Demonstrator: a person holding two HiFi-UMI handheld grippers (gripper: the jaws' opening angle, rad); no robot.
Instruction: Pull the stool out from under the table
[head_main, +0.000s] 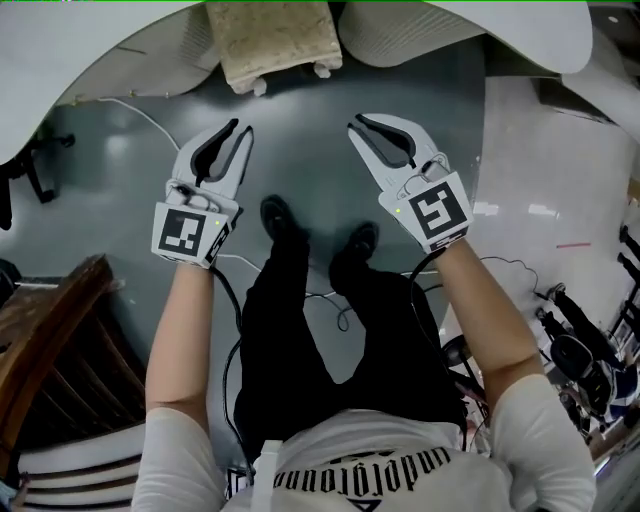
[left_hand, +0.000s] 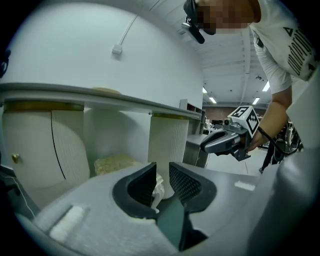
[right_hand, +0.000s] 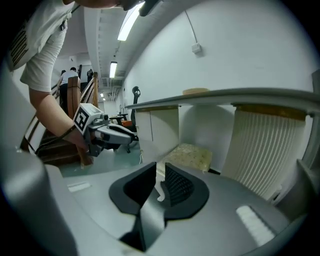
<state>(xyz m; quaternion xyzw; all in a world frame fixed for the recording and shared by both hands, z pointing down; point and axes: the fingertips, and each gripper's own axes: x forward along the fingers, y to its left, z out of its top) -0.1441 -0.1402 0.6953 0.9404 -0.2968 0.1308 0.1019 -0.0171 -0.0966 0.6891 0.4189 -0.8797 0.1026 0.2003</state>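
Note:
The stool (head_main: 275, 40), with a beige cushion and white legs, stands tucked under the white table (head_main: 100, 40) at the top of the head view. Both grippers hover side by side over the grey floor, short of the stool. My left gripper (head_main: 243, 127) points toward it, jaws a narrow gap apart and empty. My right gripper (head_main: 357, 122) does the same. In the left gripper view the cushion (left_hand: 116, 162) lies beyond the left gripper (left_hand: 162, 167), under the tabletop (left_hand: 100, 97). In the right gripper view the cushion (right_hand: 190, 156) sits past the right gripper (right_hand: 160, 167).
Ribbed white table pedestals (left_hand: 170, 145) (right_hand: 265, 150) stand on either side of the stool. A wooden chair (head_main: 50, 340) is at the left. The person's black shoes (head_main: 280, 215) and loose cables (head_main: 330, 300) are on the floor below the grippers. Dark equipment (head_main: 590, 350) sits at the right.

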